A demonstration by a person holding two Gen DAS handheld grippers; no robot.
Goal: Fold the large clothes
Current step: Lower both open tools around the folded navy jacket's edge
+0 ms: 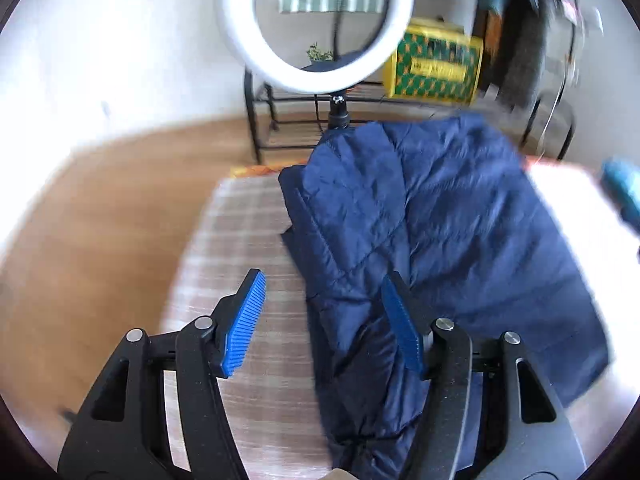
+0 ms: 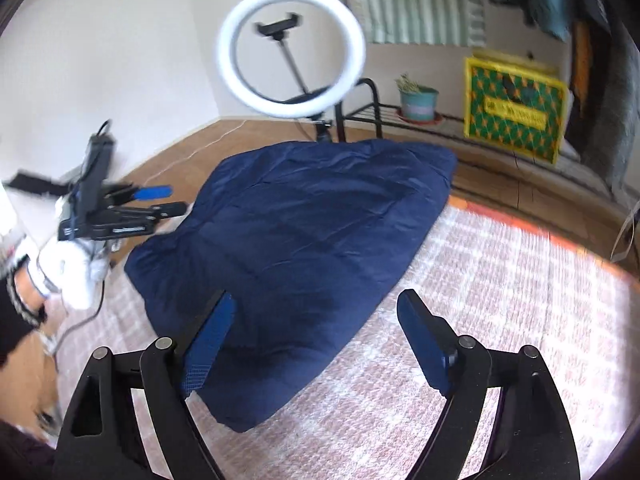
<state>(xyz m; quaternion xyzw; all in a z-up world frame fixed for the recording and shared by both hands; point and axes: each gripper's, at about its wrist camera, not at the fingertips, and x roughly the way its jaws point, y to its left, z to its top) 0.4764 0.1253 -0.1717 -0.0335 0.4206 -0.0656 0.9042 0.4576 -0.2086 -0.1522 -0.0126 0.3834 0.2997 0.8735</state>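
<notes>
Jacket (image 2: 296,236) below, apart from hand-held grippers (image 2: 316,340)

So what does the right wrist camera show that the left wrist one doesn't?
Only the right wrist view shows the left tongs held in a white-gloved hand, a potted plant whole on the rack, and the right tongs open above the jacket's near edge. Only the left wrist view shows the jacket's folded, layered side between its open tongs. Both show the navy jacket, checked mat, ring light and yellow-green box.
</notes>
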